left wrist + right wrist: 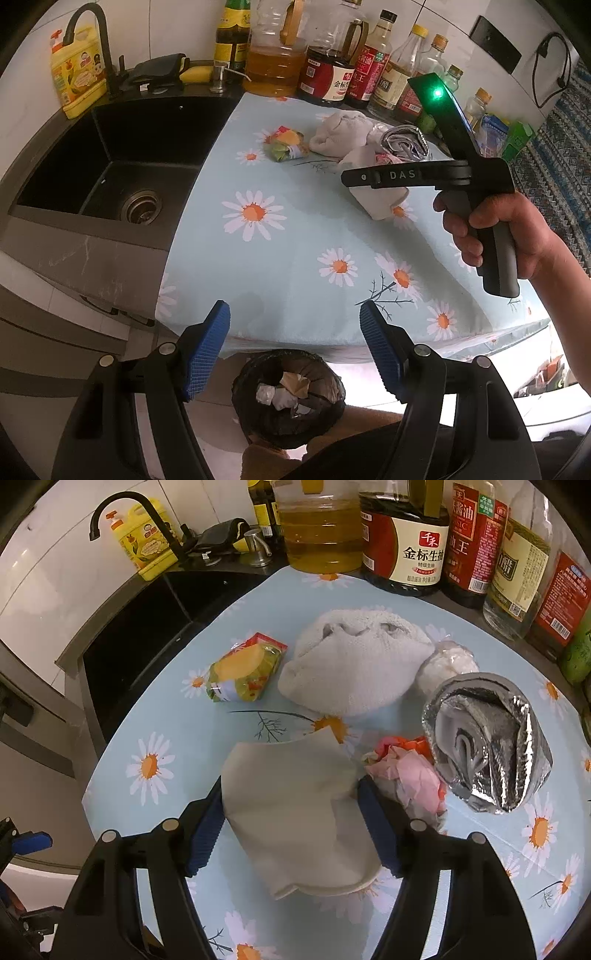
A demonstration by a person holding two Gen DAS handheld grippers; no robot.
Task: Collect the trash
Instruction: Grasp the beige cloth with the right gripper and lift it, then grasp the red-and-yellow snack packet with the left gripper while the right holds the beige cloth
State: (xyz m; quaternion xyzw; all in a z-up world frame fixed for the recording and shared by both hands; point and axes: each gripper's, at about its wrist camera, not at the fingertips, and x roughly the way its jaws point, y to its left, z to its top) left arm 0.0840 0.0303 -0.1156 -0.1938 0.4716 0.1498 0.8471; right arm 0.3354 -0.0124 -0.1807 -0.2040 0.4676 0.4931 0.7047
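Right gripper (291, 823) clamped on the beige paper napkin (299, 812) near the tabletop's front edge. Left gripper (295, 339) open, empty, above the trash bin (288, 395). Some scraps binned already; snack wrapper (243, 675), foil bag (487, 738), pink wad (410, 775) left.

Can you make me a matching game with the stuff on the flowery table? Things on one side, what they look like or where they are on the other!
Things:
1. snack packet
2. foil bag
3. beige paper
4. trash bin

Clues:
A. on the floor below the table edge, with crumpled paper inside
B. shiny silver, crumpled open
C. between the right gripper's jaws
D. yellow and red, lying nearest the sink

Pairs: 1-D, 2-B, 3-C, 4-A
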